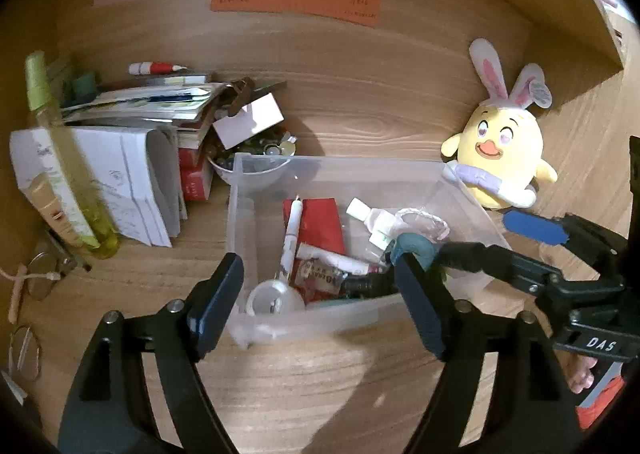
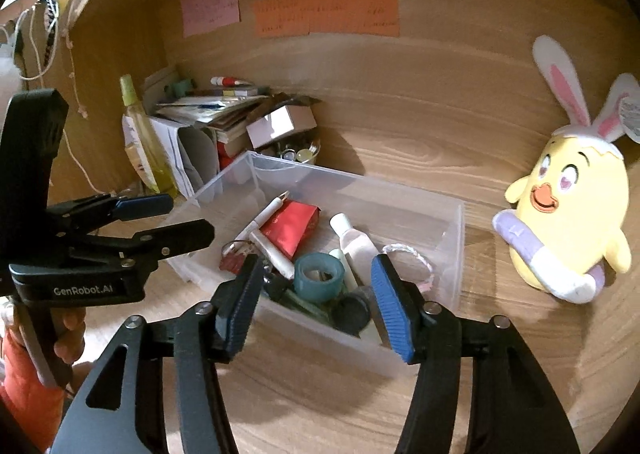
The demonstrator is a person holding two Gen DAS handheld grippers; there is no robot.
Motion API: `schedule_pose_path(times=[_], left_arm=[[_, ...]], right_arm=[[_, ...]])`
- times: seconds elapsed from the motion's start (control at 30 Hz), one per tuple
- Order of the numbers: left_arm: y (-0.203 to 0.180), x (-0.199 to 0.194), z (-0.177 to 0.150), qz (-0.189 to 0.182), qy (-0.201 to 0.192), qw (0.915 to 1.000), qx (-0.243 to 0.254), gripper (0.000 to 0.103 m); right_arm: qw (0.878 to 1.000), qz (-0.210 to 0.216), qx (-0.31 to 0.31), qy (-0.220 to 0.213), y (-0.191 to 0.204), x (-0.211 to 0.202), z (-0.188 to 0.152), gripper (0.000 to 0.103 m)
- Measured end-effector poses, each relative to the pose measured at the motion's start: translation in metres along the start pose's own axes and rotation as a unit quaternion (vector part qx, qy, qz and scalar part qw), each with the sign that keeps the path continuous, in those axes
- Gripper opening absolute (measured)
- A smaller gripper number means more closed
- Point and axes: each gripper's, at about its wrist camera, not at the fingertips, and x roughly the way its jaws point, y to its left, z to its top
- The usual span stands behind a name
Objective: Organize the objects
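A clear plastic bin (image 1: 340, 163) (image 2: 352, 177) stands on the wooden desk. It holds a white pen (image 1: 292, 234) (image 2: 266, 215), a red packet (image 1: 320, 221) (image 2: 292, 230), a small clear bottle (image 1: 372, 215) (image 2: 356, 242), a teal tape roll (image 1: 414, 244) (image 2: 320, 274), a bracelet (image 2: 412, 254) and other small items. My left gripper (image 1: 320, 306) (image 2: 176, 217) hovers open over the bin's near left end, holding nothing. My right gripper (image 2: 316, 306) (image 1: 496, 242) is open above the bin's near right corner, also holding nothing.
A yellow plush chick with bunny ears (image 1: 500, 149) (image 2: 568, 205) leans at the right. Left of the bin are stacked papers (image 1: 120, 173), a yellow-green spray bottle (image 1: 60, 157) (image 2: 140, 133) and a bowl of small items (image 1: 256, 161). Sticky notes (image 2: 324, 11) hang on the back wall.
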Motion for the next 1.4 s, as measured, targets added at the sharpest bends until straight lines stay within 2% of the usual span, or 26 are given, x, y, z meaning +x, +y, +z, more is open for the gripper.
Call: schedule_pose_path(times=[0.1, 0.27, 0.4, 0.63, 0.77, 1.4], left_arm=[[-0.002, -0.011, -0.007, 0.007, -0.009, 0.9999, 0.006, 0.084], [-0.007, -0.026, -0.016, 0.014, -0.022, 0.9995, 0.015, 0.09], [-0.013, -0.036, -0.023, 0.022, -0.033, 0.9988, 0.028, 0.094], [-0.026, -0.052, -0.034, 0.035, -0.055, 0.9969, 0.044, 0.096], [-0.031, -0.058, -0.038, 0.031, -0.062, 0.9965, 0.048, 0.098], [-0.03, -0.05, -0.047, 0.02, -0.051, 0.9981, 0.028, 0.099]], right_arm=[[1.0, -0.004, -0.001, -0.01, 0.001, -0.012, -0.006, 0.064], [1.0, -0.013, -0.002, -0.022, 0.001, -0.027, -0.014, 0.068], [0.999, -0.016, 0.007, -0.033, -0.001, -0.039, -0.022, 0.077], [0.999, -0.026, 0.008, -0.042, 0.0, -0.053, -0.032, 0.077], [0.998, -0.026, 0.014, -0.047, -0.001, -0.06, -0.037, 0.083], [0.999, -0.023, 0.024, -0.037, 0.0, -0.055, -0.049, 0.084]])
